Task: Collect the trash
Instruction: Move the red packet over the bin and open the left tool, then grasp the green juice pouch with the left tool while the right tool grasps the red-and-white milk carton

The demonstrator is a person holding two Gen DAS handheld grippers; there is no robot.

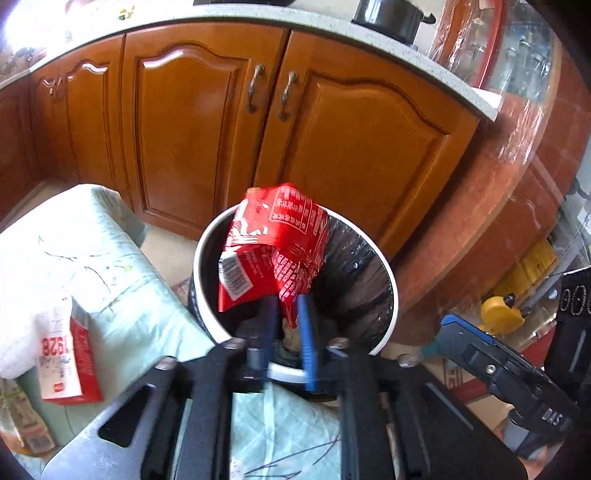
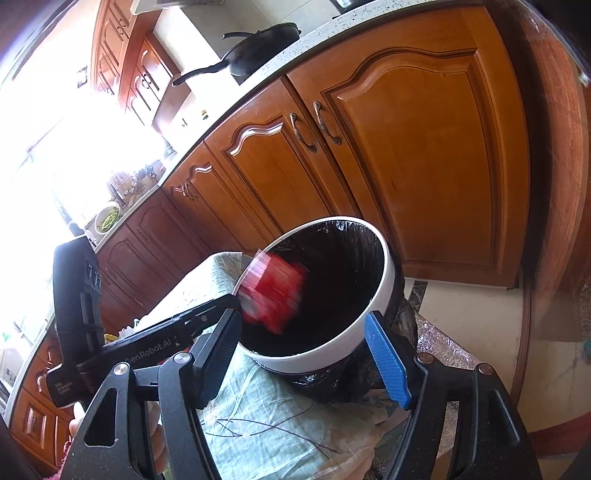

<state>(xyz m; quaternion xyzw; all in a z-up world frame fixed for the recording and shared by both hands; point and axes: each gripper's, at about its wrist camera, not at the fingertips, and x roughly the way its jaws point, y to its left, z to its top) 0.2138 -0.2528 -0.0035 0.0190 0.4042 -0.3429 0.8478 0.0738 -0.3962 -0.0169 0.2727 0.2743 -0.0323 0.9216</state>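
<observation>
A crumpled red snack wrapper (image 1: 280, 243) with white print is pinched between the fingers of my left gripper (image 1: 290, 317), held over the mouth of a white-rimmed trash bin (image 1: 391, 280) lined with a black bag. In the right wrist view the wrapper (image 2: 275, 295) shows blurred inside the bin (image 2: 389, 273). My right gripper (image 2: 306, 354) is open and empty, its fingers spread on either side of the bin's near rim. A red and white carton (image 1: 70, 362) lies on the pale green cloth (image 1: 110, 266) to the left.
Wooden cabinet doors (image 1: 192, 125) stand behind the bin under a speckled countertop (image 1: 332, 27) with a black pot (image 1: 388, 14). A black pan (image 2: 258, 48) sits on the counter. A round wooden table wrapped in plastic (image 1: 517, 155) is at the right.
</observation>
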